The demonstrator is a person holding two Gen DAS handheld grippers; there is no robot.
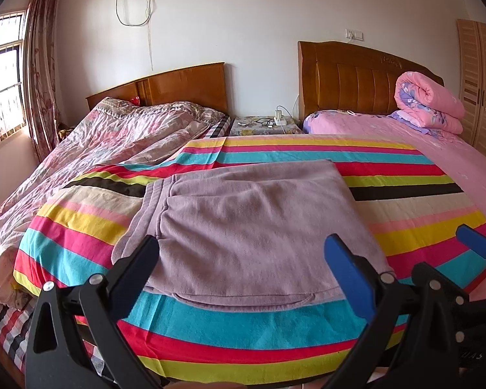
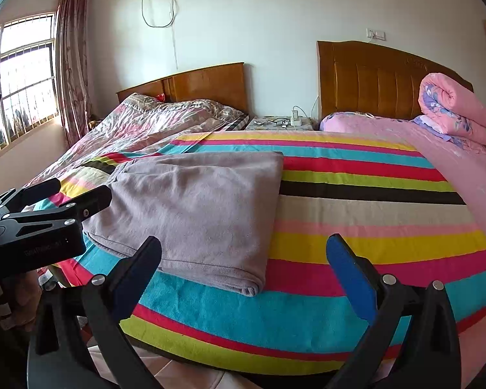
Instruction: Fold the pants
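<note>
Striped bedspread (image 1: 405, 223) across two pushed-together beds, with the lilac pants (image 1: 252, 227) lying folded into a flat rectangle near its front edge.

Both tools hang back off the cloth at about 6 o'clock, fingers spread wide and holding nothing, which I read as a pause between folds or the end of the job: left gripper (image 1: 243, 269) frames the bundle squarely, right gripper (image 2: 243, 269) sits off to its 3 o'clock side. Left wrist view shows the waistband at 9 o'clock and a hem or pocket line peeking out under the near edge; right wrist view instead shows the rounded fold at the near right corner, and the left gripper from the side. A rolled pink quilt (image 2: 453, 110) rests at 2 o'clock, well apart.
</note>
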